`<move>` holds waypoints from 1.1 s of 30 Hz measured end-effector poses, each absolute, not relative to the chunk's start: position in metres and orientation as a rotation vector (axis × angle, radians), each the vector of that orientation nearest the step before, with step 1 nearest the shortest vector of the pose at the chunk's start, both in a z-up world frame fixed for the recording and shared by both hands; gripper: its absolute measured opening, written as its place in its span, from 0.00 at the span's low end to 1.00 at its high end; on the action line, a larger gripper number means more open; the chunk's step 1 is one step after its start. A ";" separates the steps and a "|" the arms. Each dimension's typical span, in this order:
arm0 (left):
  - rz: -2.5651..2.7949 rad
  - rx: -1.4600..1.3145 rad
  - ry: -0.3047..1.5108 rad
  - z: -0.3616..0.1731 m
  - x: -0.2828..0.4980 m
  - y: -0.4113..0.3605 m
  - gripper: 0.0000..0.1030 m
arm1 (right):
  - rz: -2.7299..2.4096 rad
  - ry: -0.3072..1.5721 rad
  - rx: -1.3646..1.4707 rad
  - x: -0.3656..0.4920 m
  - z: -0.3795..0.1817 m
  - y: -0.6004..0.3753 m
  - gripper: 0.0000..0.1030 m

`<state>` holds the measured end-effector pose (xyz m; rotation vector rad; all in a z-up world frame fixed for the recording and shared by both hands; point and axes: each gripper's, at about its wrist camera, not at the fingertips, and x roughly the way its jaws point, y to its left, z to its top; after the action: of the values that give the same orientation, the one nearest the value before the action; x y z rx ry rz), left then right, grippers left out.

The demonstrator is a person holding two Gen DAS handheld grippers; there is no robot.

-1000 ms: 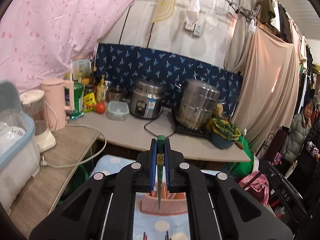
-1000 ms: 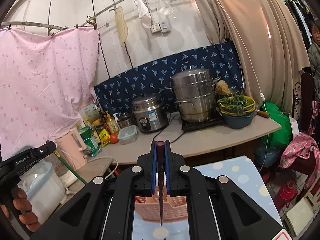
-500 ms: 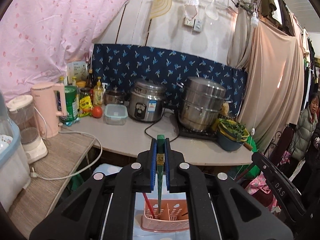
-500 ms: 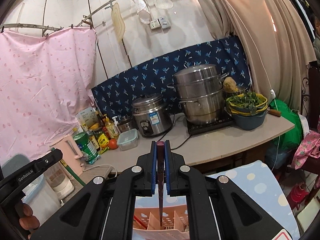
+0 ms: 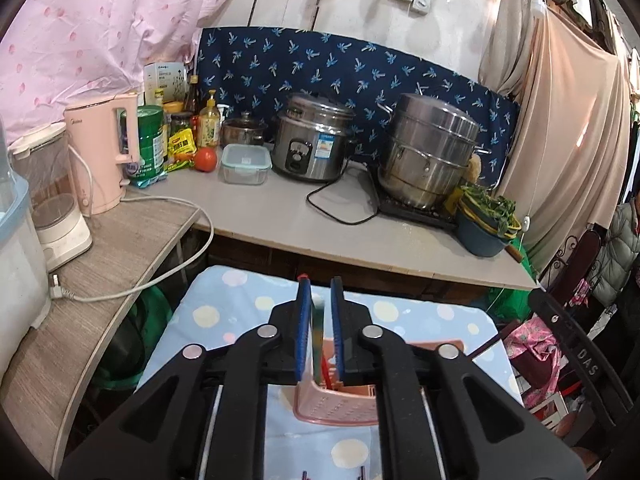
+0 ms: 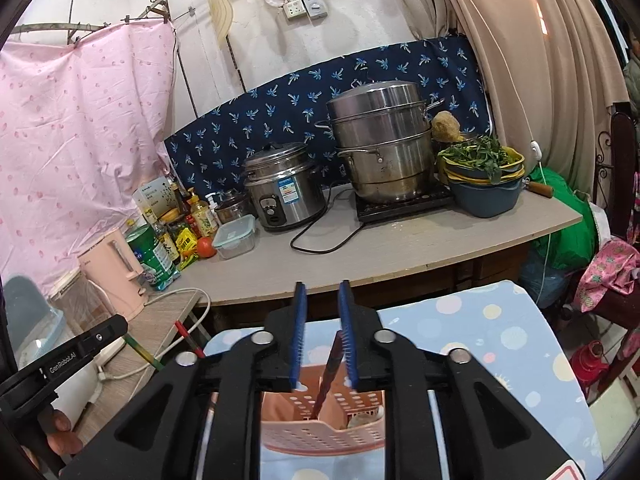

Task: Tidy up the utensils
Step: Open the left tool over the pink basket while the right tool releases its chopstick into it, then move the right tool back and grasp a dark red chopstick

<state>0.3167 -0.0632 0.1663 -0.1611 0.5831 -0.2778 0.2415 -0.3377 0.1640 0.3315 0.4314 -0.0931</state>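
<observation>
A pink perforated utensil basket (image 5: 336, 404) stands on the dotted blue table (image 5: 240, 312), right below both grippers; it also shows in the right wrist view (image 6: 324, 428). My left gripper (image 5: 320, 332) is open, and a green chopstick (image 5: 318, 344) stands loose between its jaws with its tip in the basket. A red chopstick (image 5: 327, 376) leans inside beside it. My right gripper (image 6: 322, 336) is open, and a dark red chopstick (image 6: 330, 372) leans against its right jaw, tip in the basket. The left gripper's body (image 6: 64, 360) shows at the lower left of the right wrist view.
Behind the table runs a grey counter (image 5: 280, 220) with a rice cooker (image 5: 312, 144), a steel steamer pot (image 5: 428, 160), a bowl of greens (image 5: 484, 220), a pink kettle (image 5: 104, 156) and bottles. A wooden side shelf (image 5: 80, 280) and a cable (image 5: 168, 276) lie left.
Both grippers have come down over the basket and opened. The green and dark red chopsticks, gripped before, now stand loose in the basket.
</observation>
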 end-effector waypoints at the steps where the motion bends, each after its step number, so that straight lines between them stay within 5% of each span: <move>1: -0.276 -0.167 0.593 0.165 0.315 -0.061 0.24 | -0.094 0.432 0.327 0.238 0.164 -0.337 0.25; 4: -0.267 -0.179 0.603 0.163 0.306 -0.054 0.40 | -0.086 0.438 0.321 0.224 0.164 -0.334 0.28; 11: -0.268 -0.149 0.667 0.149 0.270 -0.044 0.45 | -0.045 0.522 0.318 0.181 0.144 -0.323 0.30; 33: -0.250 0.021 0.910 0.009 0.122 -0.021 0.46 | 0.004 0.876 0.206 0.015 0.002 -0.268 0.30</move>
<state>0.1221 -0.0212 0.0089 0.0208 0.9102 -0.2502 0.0149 -0.2685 0.0022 0.2056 0.8760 0.0042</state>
